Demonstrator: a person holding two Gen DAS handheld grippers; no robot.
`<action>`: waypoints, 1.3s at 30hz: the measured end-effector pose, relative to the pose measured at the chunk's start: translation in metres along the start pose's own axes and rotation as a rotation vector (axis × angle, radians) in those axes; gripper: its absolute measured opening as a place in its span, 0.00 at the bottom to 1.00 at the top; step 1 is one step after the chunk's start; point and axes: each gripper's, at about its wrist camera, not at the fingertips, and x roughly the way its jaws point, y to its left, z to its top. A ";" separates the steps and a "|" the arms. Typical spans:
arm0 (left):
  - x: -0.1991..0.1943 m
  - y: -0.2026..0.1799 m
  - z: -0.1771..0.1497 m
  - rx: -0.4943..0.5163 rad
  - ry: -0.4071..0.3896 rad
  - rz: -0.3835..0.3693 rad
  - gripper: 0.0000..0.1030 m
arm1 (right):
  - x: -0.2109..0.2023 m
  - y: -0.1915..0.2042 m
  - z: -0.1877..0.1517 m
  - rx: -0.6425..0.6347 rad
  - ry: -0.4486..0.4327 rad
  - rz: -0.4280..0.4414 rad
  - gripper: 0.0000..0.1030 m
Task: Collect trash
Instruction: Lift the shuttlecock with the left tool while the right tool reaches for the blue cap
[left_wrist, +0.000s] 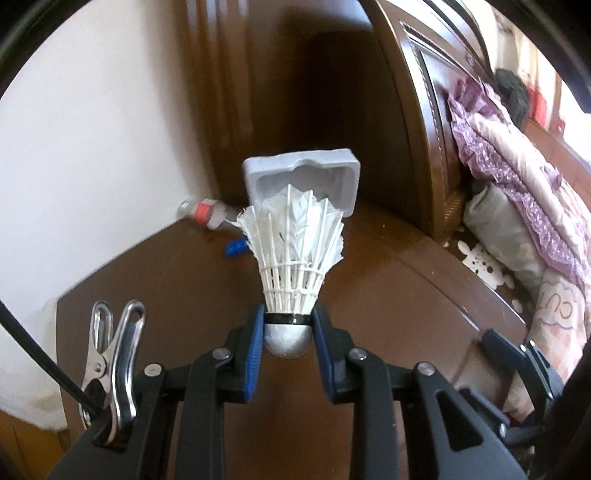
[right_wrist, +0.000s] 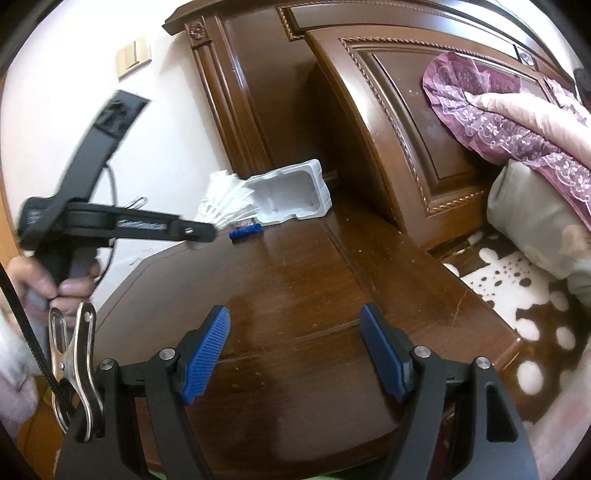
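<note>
1. Shuttlecock (left_wrist: 291, 254) is front and centre in the left wrist view: the left gripper (left_wrist: 289, 334) has its blue pads clamped on the rounded grey base, feathers pointing up and away from the camera, the whole thing lifted clear of the wooden nightstand (left_wrist: 388, 295).
2. Behind the feathers there's a white foam tray (left_wrist: 301, 168) at the back of the top, a small blue plastic piece (left_wrist: 236, 248) left of it, and a blurry little bottle with a red band (left_wrist: 205, 213) by the wall.
3. Right wrist view: the right gripper (right_wrist: 295, 350) hangs over the nightstand's near edge with jaws wide apart, nothing between them.
4. Same view shows the left gripper from the side, held by a hand (right_wrist: 62, 284), shuttlecock feathers sticking out toward the foam tray.
5. Bed with a purple lacy blanket (right_wrist: 517, 122) sits to the right.
</note>
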 end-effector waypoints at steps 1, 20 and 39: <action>-0.006 0.002 -0.007 -0.028 -0.006 0.004 0.27 | 0.000 0.000 0.000 0.002 0.000 0.001 0.72; -0.047 0.068 -0.072 -0.390 -0.078 0.056 0.27 | -0.004 0.030 -0.014 -0.158 -0.003 -0.111 0.72; -0.049 0.121 -0.101 -0.502 -0.067 0.021 0.27 | 0.060 0.138 0.083 -0.291 0.200 -0.112 0.72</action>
